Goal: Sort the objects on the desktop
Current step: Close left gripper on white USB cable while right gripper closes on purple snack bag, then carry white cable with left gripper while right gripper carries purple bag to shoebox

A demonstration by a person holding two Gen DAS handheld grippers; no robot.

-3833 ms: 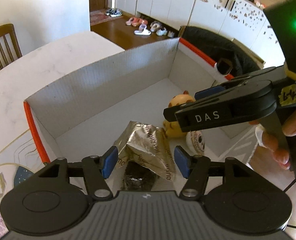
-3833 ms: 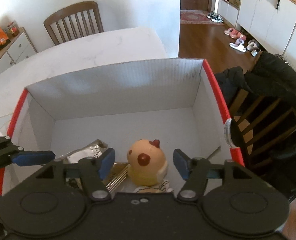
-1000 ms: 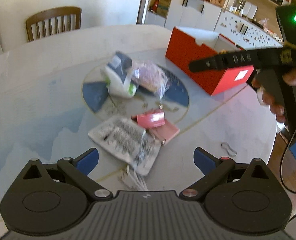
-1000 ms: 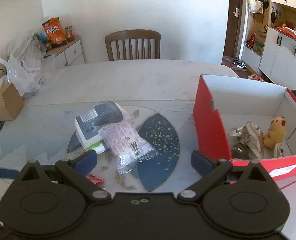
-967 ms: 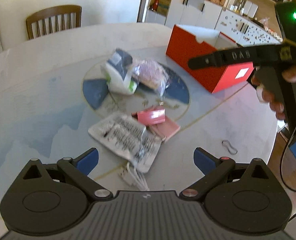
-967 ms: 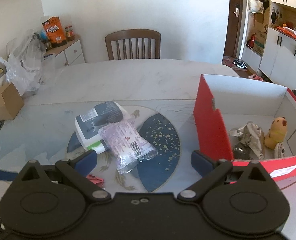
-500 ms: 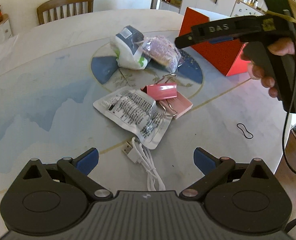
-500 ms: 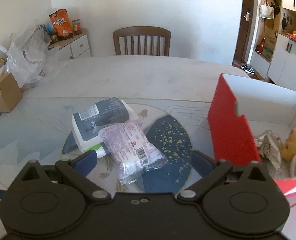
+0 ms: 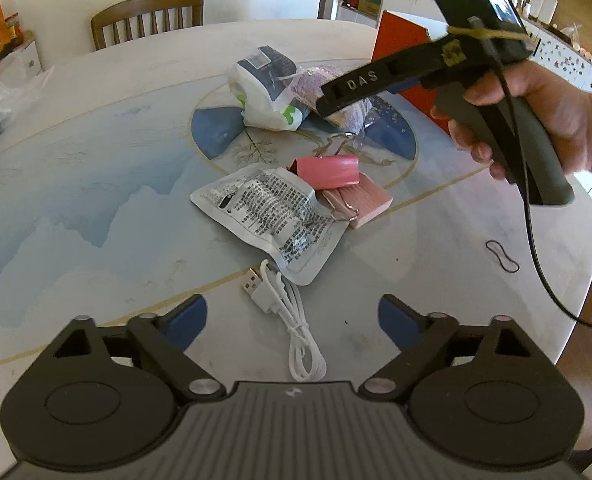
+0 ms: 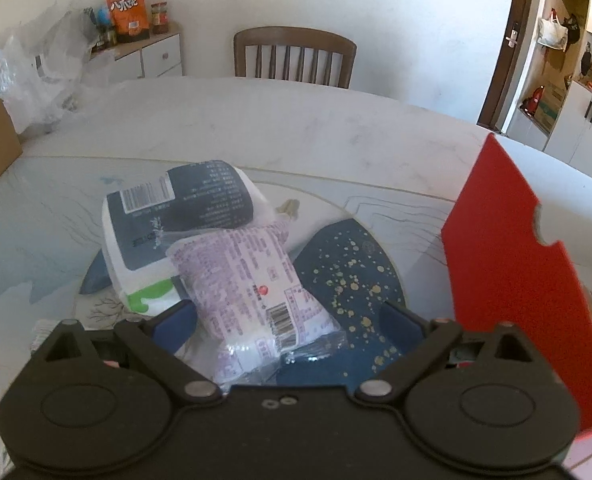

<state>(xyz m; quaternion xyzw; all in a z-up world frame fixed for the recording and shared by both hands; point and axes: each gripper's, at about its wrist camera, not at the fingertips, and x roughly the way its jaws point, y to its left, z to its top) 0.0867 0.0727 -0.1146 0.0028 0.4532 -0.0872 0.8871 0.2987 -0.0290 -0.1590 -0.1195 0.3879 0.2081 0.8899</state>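
Left gripper: jaws closing, pads gripping nothing, hovering over white USB cable.
Right gripper: jaws standing apart, straddling purple snack packet.
Red box: sitting right of packet.

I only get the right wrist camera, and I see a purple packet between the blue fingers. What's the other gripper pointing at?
Observer: The left gripper points at a white USB cable lying on the table. Its fingers are closing, with nothing gripped between them.
Operator: Ooh! Is anything else near that cable?
Observer: A silver printed sachet lies just beyond it, with a pink binder clip right beside the sachet.
Operator: Anything tiny I'd miss?
Observer: A black rubber band lies by itself near the table's edge.
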